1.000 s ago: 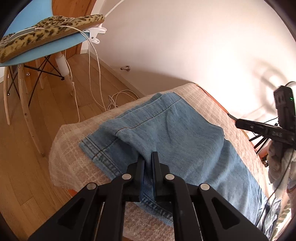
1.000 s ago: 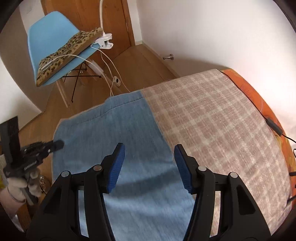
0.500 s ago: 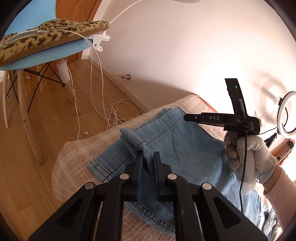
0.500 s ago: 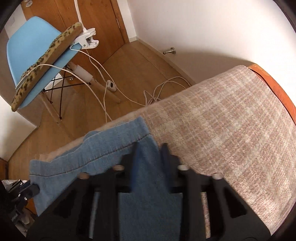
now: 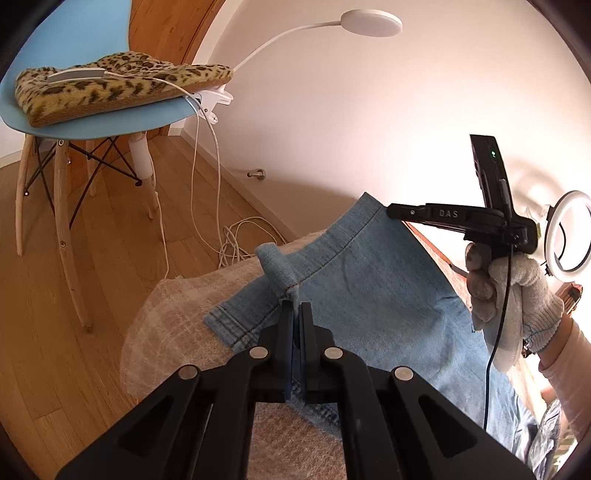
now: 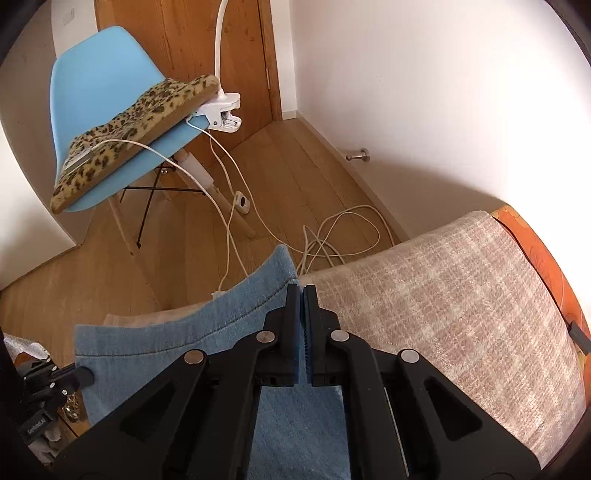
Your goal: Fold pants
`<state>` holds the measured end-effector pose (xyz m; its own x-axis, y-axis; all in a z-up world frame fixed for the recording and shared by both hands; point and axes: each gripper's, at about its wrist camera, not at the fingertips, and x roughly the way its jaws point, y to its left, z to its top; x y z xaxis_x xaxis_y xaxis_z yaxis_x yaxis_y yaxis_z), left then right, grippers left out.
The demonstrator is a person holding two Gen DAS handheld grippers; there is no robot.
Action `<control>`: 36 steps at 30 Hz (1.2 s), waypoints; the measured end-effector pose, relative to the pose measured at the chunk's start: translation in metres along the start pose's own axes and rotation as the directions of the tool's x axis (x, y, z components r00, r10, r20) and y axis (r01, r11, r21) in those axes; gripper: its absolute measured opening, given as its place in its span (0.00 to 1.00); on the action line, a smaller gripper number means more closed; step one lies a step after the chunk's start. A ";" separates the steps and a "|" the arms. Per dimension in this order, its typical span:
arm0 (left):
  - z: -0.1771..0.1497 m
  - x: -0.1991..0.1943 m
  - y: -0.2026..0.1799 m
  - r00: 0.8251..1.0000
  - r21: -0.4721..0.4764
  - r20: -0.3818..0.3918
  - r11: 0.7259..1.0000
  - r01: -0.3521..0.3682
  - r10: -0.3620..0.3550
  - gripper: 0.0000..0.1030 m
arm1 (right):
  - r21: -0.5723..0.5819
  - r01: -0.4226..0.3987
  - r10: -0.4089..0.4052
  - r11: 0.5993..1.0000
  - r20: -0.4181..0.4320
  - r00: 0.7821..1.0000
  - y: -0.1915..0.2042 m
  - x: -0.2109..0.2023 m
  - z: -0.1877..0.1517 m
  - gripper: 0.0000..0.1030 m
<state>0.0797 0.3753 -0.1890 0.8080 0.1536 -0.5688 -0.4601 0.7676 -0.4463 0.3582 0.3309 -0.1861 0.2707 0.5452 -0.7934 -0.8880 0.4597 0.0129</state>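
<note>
Light blue denim pants point(image 5: 369, 291) lie on a bed with a beige checked cover point(image 5: 173, 317). My left gripper point(image 5: 295, 306) is shut on a bunched fold of the hem edge and holds it raised. My right gripper point(image 6: 301, 290) is shut on the other corner of the same edge point(image 6: 273, 273), also lifted. The right gripper also shows in the left wrist view point(image 5: 391, 211), gripping the far corner of the denim, held by a gloved hand point(image 5: 517, 295). The left gripper shows in the right wrist view point(image 6: 77, 374) at the lower left edge of the denim.
A blue chair point(image 5: 110, 110) with a leopard-print cushion point(image 6: 136, 125) and a clamped white lamp point(image 5: 369, 22) stands on the wooden floor beyond the bed end. White cables point(image 6: 332, 240) lie on the floor. A ring light point(image 5: 569, 229) stands at right. An orange sheet edge point(image 6: 543, 258) shows.
My right gripper went from open above the denim to shut on its corner. Both grippers have risen, lifting the hem edge off the bed.
</note>
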 end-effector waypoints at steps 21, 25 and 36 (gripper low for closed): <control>-0.002 0.004 0.023 0.972 0.008 -0.089 0.976 -0.216 0.216 0.25 | 0.130 0.043 -0.049 0.991 0.040 0.998 -0.036 -0.140 -0.103 0.32; 0.008 -0.010 0.014 0.978 0.052 -0.092 0.981 -0.184 0.189 0.25 | 0.208 0.121 -0.134 0.971 0.051 0.990 -0.050 -0.197 -0.140 0.37; 0.043 -0.031 -0.080 0.968 0.113 -0.208 0.980 0.164 -0.139 0.25 | 0.467 0.272 -0.353 0.841 0.093 0.931 -0.078 -0.355 -0.280 0.67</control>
<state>0.1072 0.3361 -0.1055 0.7697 -0.0868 -0.6325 -0.2766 0.8475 -0.4530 0.2276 -0.0950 -0.0762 0.5999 0.4108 -0.6865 -0.4996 0.8626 0.0796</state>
